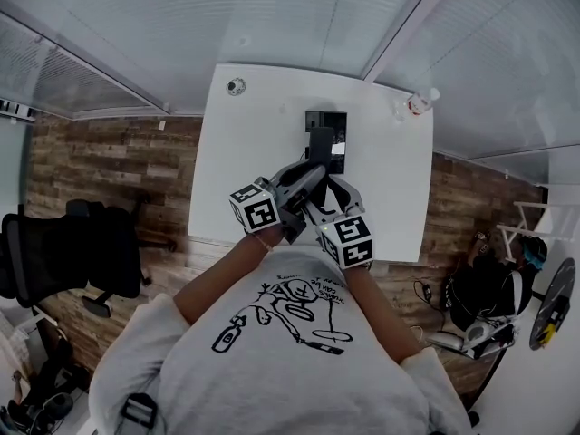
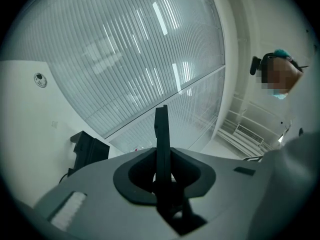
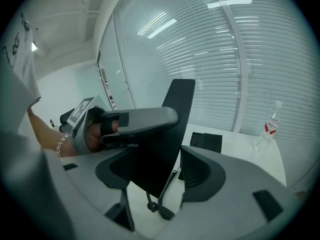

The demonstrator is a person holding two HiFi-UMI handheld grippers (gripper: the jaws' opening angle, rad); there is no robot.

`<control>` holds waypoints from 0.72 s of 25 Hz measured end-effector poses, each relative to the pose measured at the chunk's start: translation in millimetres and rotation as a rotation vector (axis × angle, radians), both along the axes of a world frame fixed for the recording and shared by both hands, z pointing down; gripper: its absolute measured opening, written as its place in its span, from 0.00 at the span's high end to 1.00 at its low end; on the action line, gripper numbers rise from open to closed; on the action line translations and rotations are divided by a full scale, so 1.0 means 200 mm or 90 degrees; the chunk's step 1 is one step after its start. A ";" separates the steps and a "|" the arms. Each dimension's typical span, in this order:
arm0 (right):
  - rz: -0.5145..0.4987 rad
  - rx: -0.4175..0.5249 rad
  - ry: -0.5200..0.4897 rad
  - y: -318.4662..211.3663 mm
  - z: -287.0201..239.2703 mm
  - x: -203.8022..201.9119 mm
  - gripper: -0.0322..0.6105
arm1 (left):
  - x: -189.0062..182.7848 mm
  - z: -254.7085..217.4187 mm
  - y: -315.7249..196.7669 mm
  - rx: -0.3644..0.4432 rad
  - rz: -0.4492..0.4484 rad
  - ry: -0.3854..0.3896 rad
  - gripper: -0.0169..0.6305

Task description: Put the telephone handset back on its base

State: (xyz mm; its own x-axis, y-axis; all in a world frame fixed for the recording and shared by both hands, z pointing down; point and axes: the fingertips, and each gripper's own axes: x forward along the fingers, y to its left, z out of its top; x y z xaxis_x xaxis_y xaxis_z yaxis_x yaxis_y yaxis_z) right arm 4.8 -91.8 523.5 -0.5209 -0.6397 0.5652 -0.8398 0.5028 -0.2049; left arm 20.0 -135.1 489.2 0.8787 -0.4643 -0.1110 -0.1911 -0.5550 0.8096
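The person's shirt (image 1: pixel 272 352) is closest, and just past it the two claws are held close together over the near edge of the white table (image 1: pixel 245 152).

The right claw (image 3: pixel 160 166) is clamped on the black handset (image 3: pixel 175 114). It grips the handset by its two narrow sides, low down. The handset stands up between the jaws and leans a bit to the right. The left claw (image 2: pixel 161 149) is pinched on it too. There the handset shows edge-on as a thin black strip, with one jaw on each flat face.

The handset looks hard and stiff, and I think it is light. Its plastic may be smooth, so it could slip. The middle of the handle is the best place to hold it.

The curly cord (image 3: pixel 165 189) hangs down under the right claw. It is soft and springy and may tug a little.

The base (image 3: pixel 206 141) sits on the table ahead of the claws, well apart from them. A bottle (image 3: pixel 268 124) stands farther off to the right.
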 end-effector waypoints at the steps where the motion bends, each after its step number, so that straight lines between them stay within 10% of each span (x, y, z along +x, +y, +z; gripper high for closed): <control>1: -0.001 -0.004 0.006 -0.01 0.02 0.00 0.61 | 0.00 0.02 -0.01 -0.007 -0.003 -0.001 0.86; 18: 0.031 -0.051 0.052 -0.08 0.27 0.07 0.61 | 0.05 0.29 -0.08 -0.034 0.024 -0.115 0.85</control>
